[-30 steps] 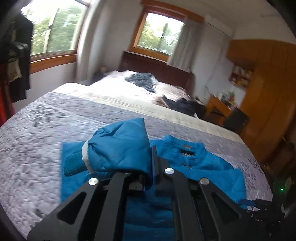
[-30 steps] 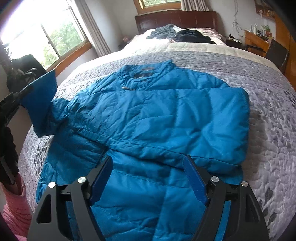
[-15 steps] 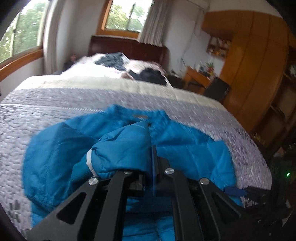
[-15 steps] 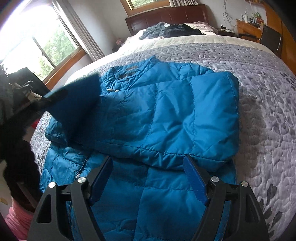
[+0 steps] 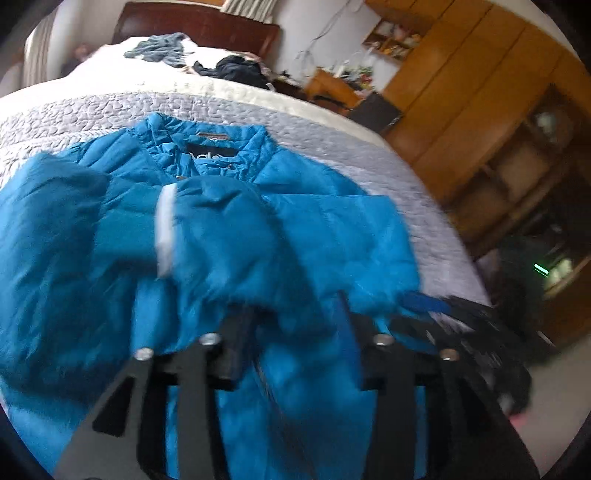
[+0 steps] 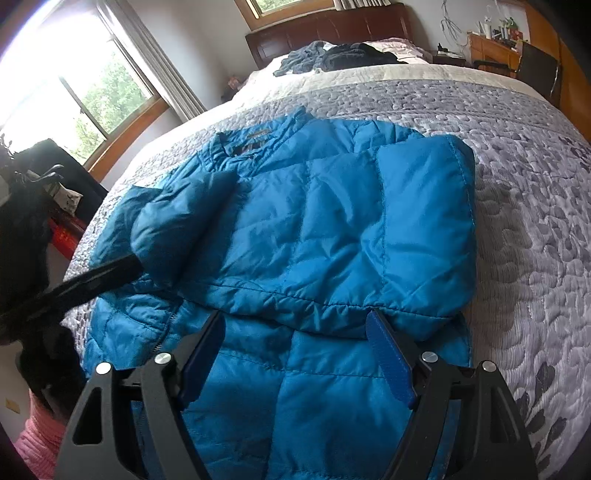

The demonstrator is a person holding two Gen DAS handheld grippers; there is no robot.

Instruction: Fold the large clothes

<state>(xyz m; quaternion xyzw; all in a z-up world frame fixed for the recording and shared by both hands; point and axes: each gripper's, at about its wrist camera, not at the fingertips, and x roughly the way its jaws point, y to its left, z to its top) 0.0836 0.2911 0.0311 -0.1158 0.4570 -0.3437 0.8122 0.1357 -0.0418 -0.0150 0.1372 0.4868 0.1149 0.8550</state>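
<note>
1. The blue puffer jacket lies flat on the grey quilted bedspread, collar toward the headboard and hem toward the cameras.
2. One sleeve is folded across the jacket's chest; its outer fold makes a straight edge on the wardrobe side of the jacket.
3. The other sleeve rests bunched on the window side of the chest, its white-edged cuff pointing outward.
4. The left gripper sits at this sleeve with its fingers spread apart; the picture is blurred, and cloth lies between them, though no pinch shows.
5. The right gripper hovers over the jacket's lower half, its blue-padded fingers wide apart and empty, just short of the folded sleeve's lower edge.
6. Beyond the jacket's wardrobe-side edge, bare bedspread runs broad to the bed's side.
7. Past the collar, a grey band and then a cream strip lie free; loose dark clothes are heaped farther up, near the headboard.
8. On the jacket's window side only a narrow margin of bedspread shows before the bed edge.
9. A pink sleeve shows at the near window-side corner.
</note>
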